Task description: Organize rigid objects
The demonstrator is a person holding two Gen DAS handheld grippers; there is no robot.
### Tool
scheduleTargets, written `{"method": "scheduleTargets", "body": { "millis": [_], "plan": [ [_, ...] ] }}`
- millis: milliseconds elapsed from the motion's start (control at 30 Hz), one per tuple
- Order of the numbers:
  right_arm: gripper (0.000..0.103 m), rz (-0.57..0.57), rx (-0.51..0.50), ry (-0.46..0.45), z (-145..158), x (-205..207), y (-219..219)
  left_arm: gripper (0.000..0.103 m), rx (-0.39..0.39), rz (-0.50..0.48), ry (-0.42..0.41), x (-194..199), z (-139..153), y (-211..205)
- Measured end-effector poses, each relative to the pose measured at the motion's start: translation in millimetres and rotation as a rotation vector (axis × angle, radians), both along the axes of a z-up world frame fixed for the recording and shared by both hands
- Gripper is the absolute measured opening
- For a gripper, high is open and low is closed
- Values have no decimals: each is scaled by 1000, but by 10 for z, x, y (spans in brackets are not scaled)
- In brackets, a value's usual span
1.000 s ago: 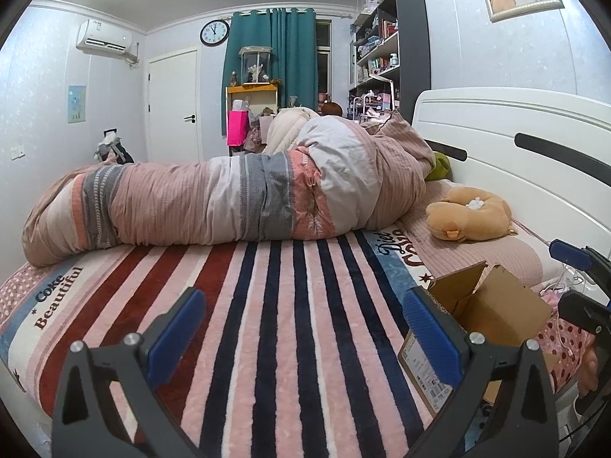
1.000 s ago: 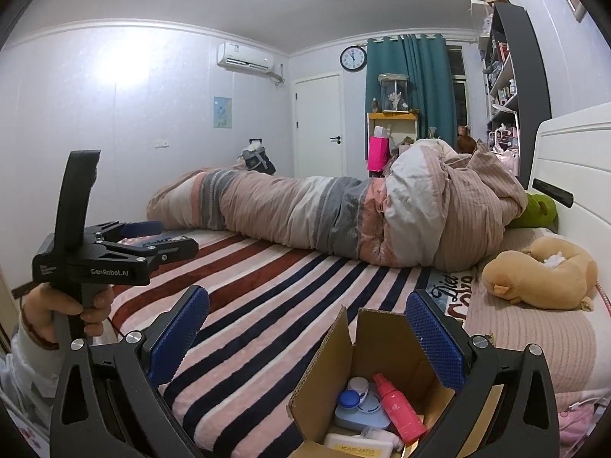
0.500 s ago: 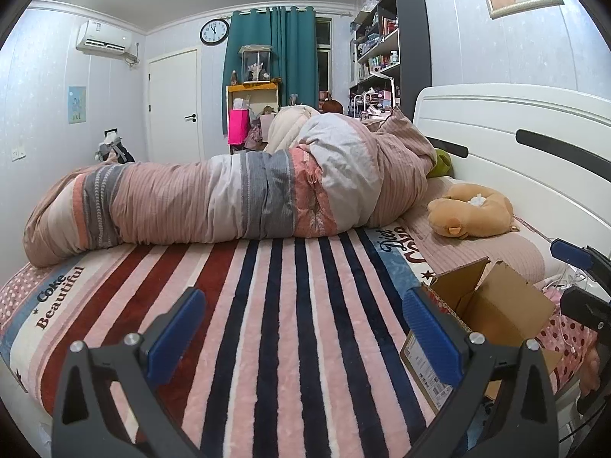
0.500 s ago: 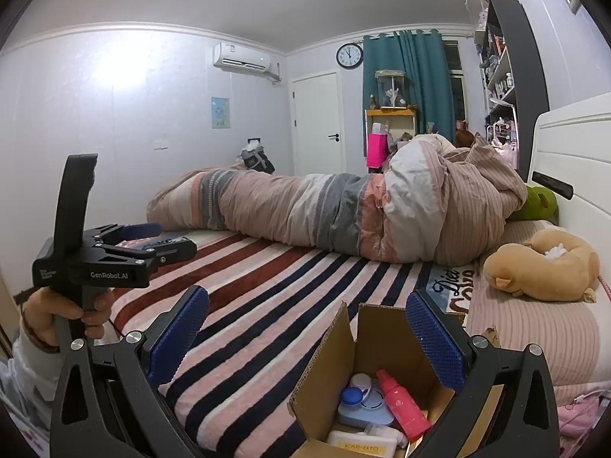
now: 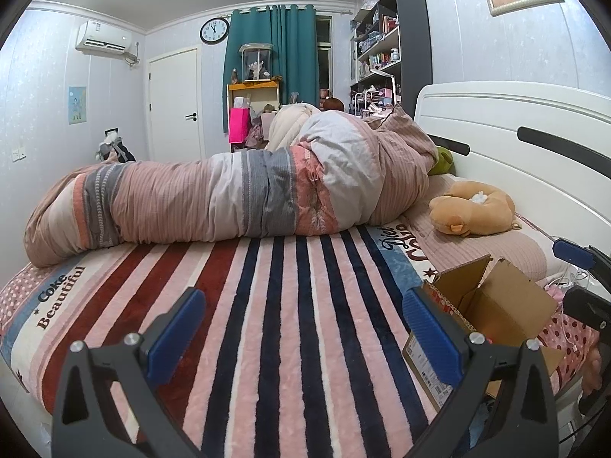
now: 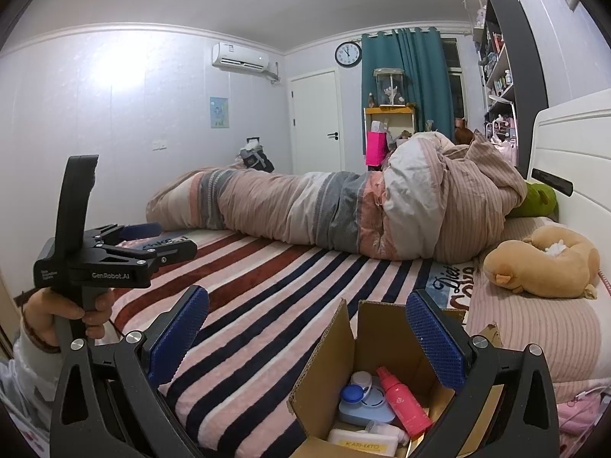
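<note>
Box (image 6: 362,347) on the striped bed (image 6: 267,305), at 6 o'clock, holding a pink bottle (image 6: 401,400), blue case (image 6: 362,408) and white tube (image 6: 366,439). Left gripper (image 5: 305,336) and right gripper (image 6: 305,336): jaws wide open, empty. Sorting apparently not yet begun.

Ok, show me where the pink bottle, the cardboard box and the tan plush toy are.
pink bottle (image 6: 403,400): right wrist view, on its body, inside the box.
cardboard box (image 6: 324,347): right wrist view, on its raised left flap.
tan plush toy (image 6: 542,267): right wrist view, on its back, lying by the headboard.
</note>
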State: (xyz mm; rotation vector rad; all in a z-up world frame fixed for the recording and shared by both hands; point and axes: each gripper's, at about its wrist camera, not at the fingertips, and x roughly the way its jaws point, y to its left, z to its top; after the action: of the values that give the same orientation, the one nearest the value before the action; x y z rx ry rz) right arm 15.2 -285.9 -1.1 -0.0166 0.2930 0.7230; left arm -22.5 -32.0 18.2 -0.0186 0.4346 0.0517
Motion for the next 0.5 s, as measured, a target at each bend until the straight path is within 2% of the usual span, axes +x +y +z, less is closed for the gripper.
{"method": "scheduleTargets", "body": {
  "millis": [500],
  "plan": [
    [103,0,0,1,-2,-2,-3,103,2,0,0,4,-26,56]
  ]
}}
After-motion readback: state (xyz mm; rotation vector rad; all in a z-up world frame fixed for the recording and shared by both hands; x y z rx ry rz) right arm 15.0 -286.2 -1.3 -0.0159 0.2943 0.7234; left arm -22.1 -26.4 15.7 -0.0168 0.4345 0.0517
